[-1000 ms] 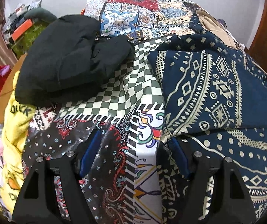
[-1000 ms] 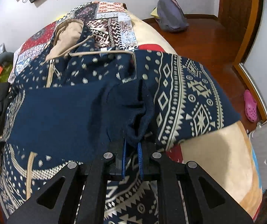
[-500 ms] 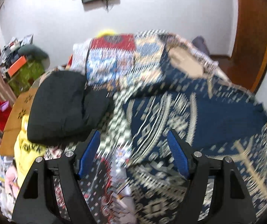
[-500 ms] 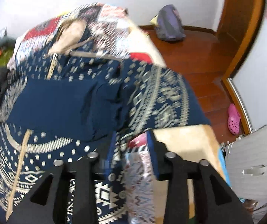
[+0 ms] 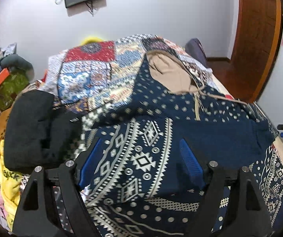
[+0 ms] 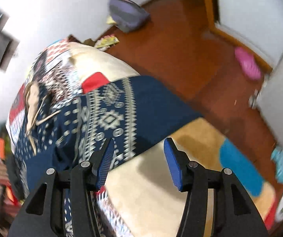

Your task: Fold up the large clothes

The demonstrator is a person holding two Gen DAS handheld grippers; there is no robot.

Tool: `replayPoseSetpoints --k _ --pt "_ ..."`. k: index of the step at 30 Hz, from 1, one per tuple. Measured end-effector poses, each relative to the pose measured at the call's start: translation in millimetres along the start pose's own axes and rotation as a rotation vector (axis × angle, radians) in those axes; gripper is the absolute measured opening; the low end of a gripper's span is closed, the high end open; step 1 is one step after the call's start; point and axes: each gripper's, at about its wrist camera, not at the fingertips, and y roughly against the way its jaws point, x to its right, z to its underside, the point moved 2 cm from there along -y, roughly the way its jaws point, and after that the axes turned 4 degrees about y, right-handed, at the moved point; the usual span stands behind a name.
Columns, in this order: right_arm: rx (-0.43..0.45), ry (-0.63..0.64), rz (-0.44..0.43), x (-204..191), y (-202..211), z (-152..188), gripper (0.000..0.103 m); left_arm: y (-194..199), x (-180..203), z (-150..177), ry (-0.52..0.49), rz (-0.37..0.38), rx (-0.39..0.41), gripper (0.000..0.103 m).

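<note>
The navy patterned hoodie [image 5: 141,138] lies spread on the patchwork bedspread [image 5: 94,73], one sleeve edge reaching the bed's side. Left gripper [image 5: 141,162] hangs released above it; right gripper [image 6: 137,162], jaws just opening, holds nothing over bare blanket [image 6: 151,187].

both the left gripper [image 5: 141,163] and the right gripper [image 6: 137,163] have black angular frames, silver round screws and blue ribbed finger pads [image 6: 172,163].

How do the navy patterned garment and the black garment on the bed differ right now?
The navy patterned garment carries cream geometric motifs; the black garment is plain. The navy one is spread wide over the bed; the black one is bunched in a heap. Both lie on the patchwork bedcover, ungripped.
</note>
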Motion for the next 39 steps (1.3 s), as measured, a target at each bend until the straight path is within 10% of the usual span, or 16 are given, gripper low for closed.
replayPoseSetpoints --k 9,16,20,32,39 --pt "0.035 -0.211 -0.045 27 -37 -25 0.049 -19 4 11 0.004 0.005 -0.042 0.079" --pt "0.056 -0.267 0.076 32 -49 -46 0.041 -20 2 19 -0.007 -0.014 -0.047 0.079" --pt "0.118 -0.146 0.182 9 -32 -52 0.009 -16 -1 20 -0.017 -0.029 -0.04 0.079" --pt "0.438 0.295 0.077 -123 109 -28 0.008 12 -12 12 0.013 -0.021 0.008 0.079" --pt "0.418 0.586 -0.015 -210 114 25 0.008 27 -10 12 -0.006 -0.021 0.029 0.079"
